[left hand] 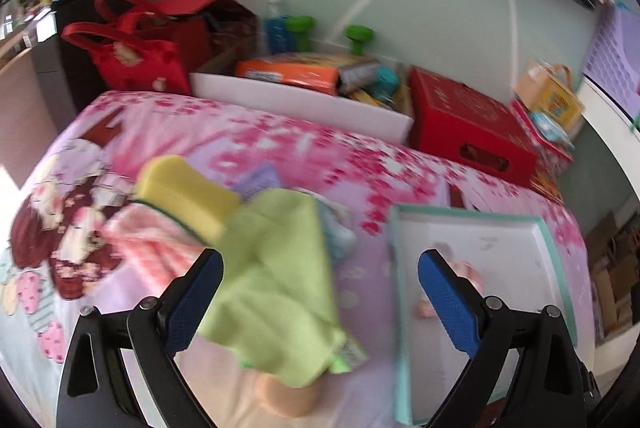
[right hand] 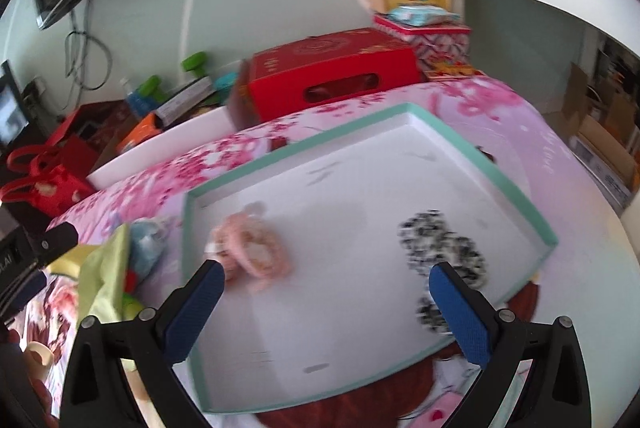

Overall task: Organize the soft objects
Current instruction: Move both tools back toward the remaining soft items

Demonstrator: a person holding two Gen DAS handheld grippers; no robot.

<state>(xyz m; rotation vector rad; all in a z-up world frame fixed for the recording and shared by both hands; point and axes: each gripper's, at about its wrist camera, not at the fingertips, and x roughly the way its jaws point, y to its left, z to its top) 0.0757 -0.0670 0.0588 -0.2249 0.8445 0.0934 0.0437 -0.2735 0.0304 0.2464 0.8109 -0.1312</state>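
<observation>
Left gripper [left hand: 320, 292] wide open, empty, over green cloth [left hand: 280, 268]; cloth between jaws, nearer left finger, long axis running away from camera. Right gripper [right hand: 326, 302] wide open, empty, above tray [right hand: 516, 187] holding pink scrunchie [right hand: 252, 248], speckled scrunchie [right hand: 444, 248]. Tray right of cloth pile.

My L gripper [left hand: 320, 292] & R gripper [right hand: 326, 302]: jaws spread wide, nothing between the blue pads, both angled downward.
</observation>
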